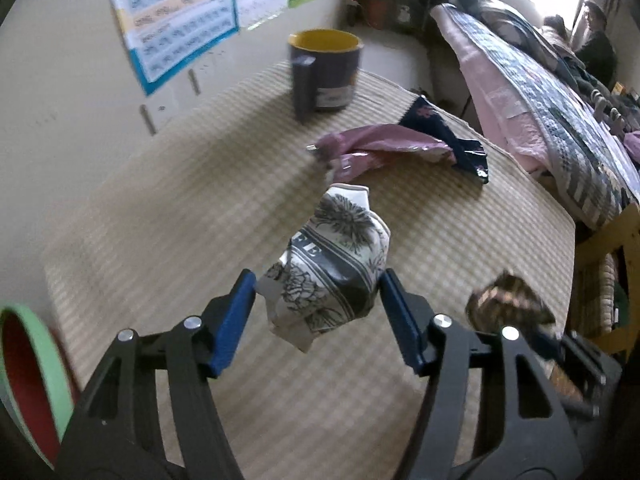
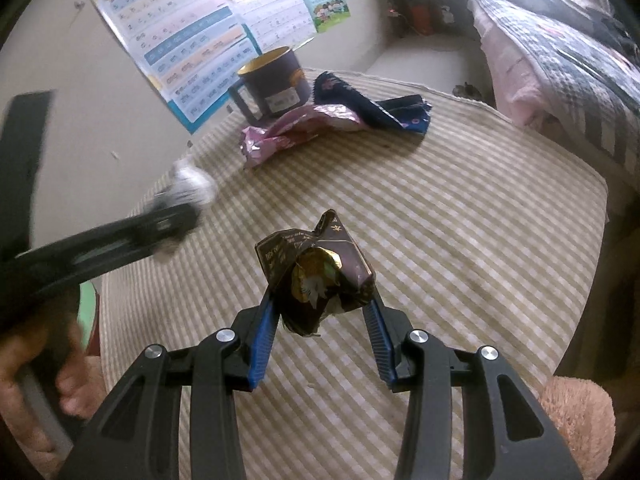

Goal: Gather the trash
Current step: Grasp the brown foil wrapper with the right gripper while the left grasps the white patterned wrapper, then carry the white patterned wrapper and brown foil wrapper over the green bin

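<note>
My left gripper (image 1: 318,286) is shut on a crumpled white and grey flower-print wrapper (image 1: 332,264), held above the striped table (image 1: 180,208). My right gripper (image 2: 322,292) is shut on a crumpled dark brown and gold wrapper (image 2: 320,272), also lifted off the table (image 2: 460,220). That brown wrapper shows blurred at the right of the left wrist view (image 1: 508,300). A pink foil wrapper (image 1: 372,148) and a dark blue wrapper (image 1: 444,128) lie together on the table beyond; the right wrist view shows the pink foil wrapper (image 2: 292,128) and the dark blue wrapper (image 2: 376,108) too.
A dark mug with a yellow inside (image 1: 324,68) stands at the table's far edge near the wall posters (image 1: 176,20). A green-rimmed red container (image 1: 28,380) sits at the lower left. A bed with a quilt (image 1: 540,100) is to the right. A brown plush thing (image 2: 580,420) lies at the right wrist view's lower right.
</note>
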Motion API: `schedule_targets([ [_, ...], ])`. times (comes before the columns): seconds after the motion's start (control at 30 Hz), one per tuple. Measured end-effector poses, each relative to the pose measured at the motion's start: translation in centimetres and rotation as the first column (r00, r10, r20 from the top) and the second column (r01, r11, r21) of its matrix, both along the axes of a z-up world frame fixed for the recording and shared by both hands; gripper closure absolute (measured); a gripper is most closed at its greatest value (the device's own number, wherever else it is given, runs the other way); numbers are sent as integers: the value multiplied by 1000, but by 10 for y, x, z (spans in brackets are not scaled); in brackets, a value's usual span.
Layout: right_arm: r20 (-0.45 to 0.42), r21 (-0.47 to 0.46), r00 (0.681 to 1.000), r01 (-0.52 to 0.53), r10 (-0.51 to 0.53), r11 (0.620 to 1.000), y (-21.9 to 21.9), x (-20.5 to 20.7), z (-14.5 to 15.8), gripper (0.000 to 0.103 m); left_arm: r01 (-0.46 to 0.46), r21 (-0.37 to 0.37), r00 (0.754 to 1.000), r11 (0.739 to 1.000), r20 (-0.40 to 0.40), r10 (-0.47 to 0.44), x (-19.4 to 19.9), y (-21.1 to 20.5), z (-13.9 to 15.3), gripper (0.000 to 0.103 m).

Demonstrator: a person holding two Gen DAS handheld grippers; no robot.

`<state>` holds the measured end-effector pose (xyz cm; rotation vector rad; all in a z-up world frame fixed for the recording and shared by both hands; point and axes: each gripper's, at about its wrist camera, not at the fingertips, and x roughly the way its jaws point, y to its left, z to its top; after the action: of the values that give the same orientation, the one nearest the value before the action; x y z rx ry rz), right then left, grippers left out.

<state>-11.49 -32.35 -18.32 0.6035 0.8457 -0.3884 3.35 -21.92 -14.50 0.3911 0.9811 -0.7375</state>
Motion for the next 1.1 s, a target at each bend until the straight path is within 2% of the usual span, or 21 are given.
schedule_targets([
  [0.17,-25,-49,999,-48,47,998,14,8,1,62,-40,7,998,999,39,40,-6,41,11,41],
  [0.37,-43,-102,995,-92,88,991,30,13,7,61,-131,-11,990,991,54,132,-8,98,22,41],
  [0.67,-74,-141,983,-180,171,974,62,31,15,61,-272,-78,955,959,98,279,6,172,44,42],
  [1.1,-66,-138,949,-315,308,939,124,51,41,61,-344,-127,930,930,88,356,16,220,44,43],
])
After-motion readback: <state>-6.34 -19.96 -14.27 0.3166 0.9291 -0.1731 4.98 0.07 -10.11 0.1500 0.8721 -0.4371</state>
